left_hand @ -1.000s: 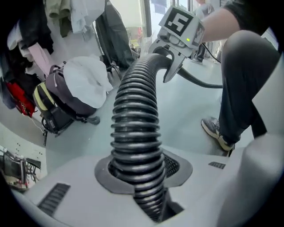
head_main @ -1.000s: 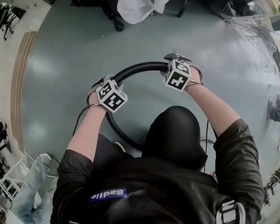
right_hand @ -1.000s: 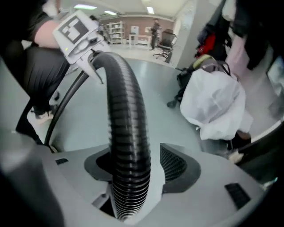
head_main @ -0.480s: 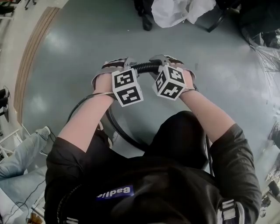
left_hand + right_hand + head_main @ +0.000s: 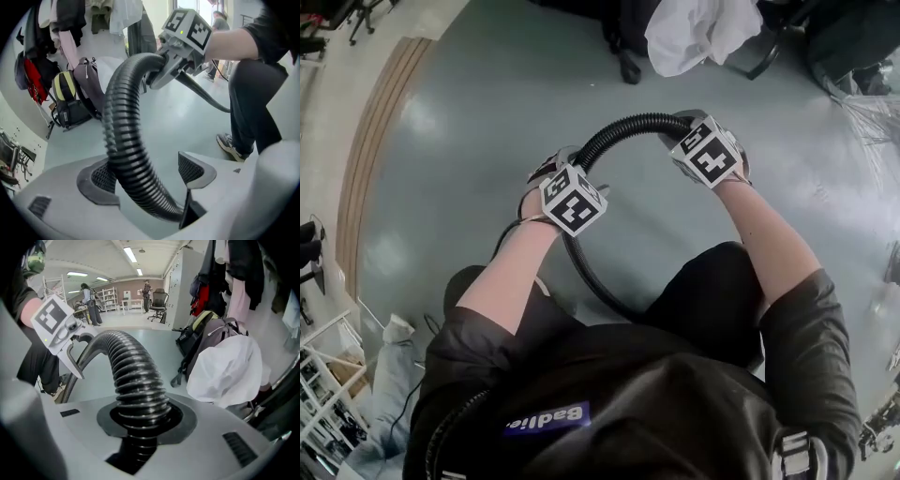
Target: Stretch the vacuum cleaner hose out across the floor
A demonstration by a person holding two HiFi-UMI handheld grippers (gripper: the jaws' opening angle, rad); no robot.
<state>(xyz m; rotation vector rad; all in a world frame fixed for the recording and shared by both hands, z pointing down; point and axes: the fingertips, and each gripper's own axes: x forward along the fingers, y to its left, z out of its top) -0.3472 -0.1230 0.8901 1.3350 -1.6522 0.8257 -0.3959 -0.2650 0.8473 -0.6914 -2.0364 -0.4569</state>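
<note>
Grey-green floor (image 5: 469,187) all round, edged on one side by a curved wooden strip (image 5: 375,131). Beyond it, in the right gripper view, shelving (image 5: 105,298) and an office chair (image 5: 159,298) at the far end of a long, strip-lit room. Against the near wall, hanging clothes (image 5: 61,18) above two bags on the floor, a yellow-and-black backpack (image 5: 65,93) and a grey backpack (image 5: 88,77), contents of both hidden. Against the grey one, a bunched white cloth (image 5: 229,366). Black ribbed hose (image 5: 619,127) lifted clear of the floor, arching from one gripper to the other. Below the left one, trailing down in a curve toward the person's legs; past the right one, running off beside a dark trouser leg. Left gripper (image 5: 147,176) opening, jaws spread wide, hose lying loosely between them, close against the left pad and clear of the right one, so no grip there. Right gripper (image 5: 140,420) closing round the hose, dark pads hugging the ribs on both sides. Lower in the head view, bare forearms and dark sleeves.
</note>
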